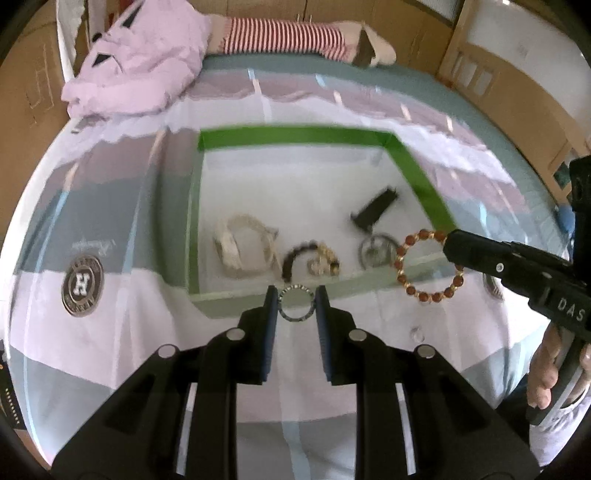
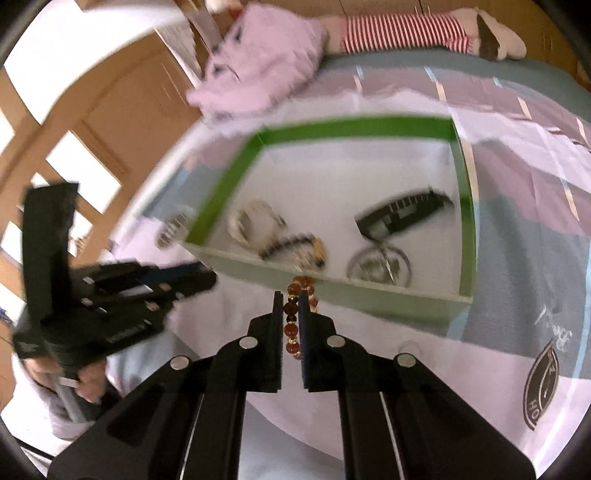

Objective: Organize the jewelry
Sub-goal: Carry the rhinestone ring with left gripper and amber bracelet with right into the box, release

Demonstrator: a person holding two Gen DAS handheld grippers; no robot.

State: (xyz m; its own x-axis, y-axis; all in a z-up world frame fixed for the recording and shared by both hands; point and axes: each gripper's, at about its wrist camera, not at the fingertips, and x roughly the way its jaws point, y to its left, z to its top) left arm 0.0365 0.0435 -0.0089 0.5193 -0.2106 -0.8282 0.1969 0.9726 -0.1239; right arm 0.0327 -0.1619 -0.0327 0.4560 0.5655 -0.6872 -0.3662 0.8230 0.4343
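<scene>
My left gripper (image 1: 296,300) is shut on a small silver ring (image 1: 296,303), held above the bed just before the near wall of the green-rimmed box (image 1: 291,133). My right gripper (image 2: 291,301) is shut on a brown and gold bead bracelet (image 2: 291,326); in the left wrist view that bracelet (image 1: 428,264) hangs as a full loop from the right gripper (image 1: 448,247) over the box's near right corner. Inside the box lie a cream watch (image 1: 240,243), a dark bead bracelet (image 1: 310,256), a round metal piece (image 1: 376,251) and a black clip (image 1: 375,210).
The box (image 2: 354,127) rests on a pink, grey and white bedspread (image 1: 122,332). A crumpled pink garment (image 1: 144,62) and a red striped cloth (image 1: 284,35) lie at the far edge. A clear small ring (image 1: 417,332) lies on the bedspread. Wooden furniture (image 2: 74,122) stands beside the bed.
</scene>
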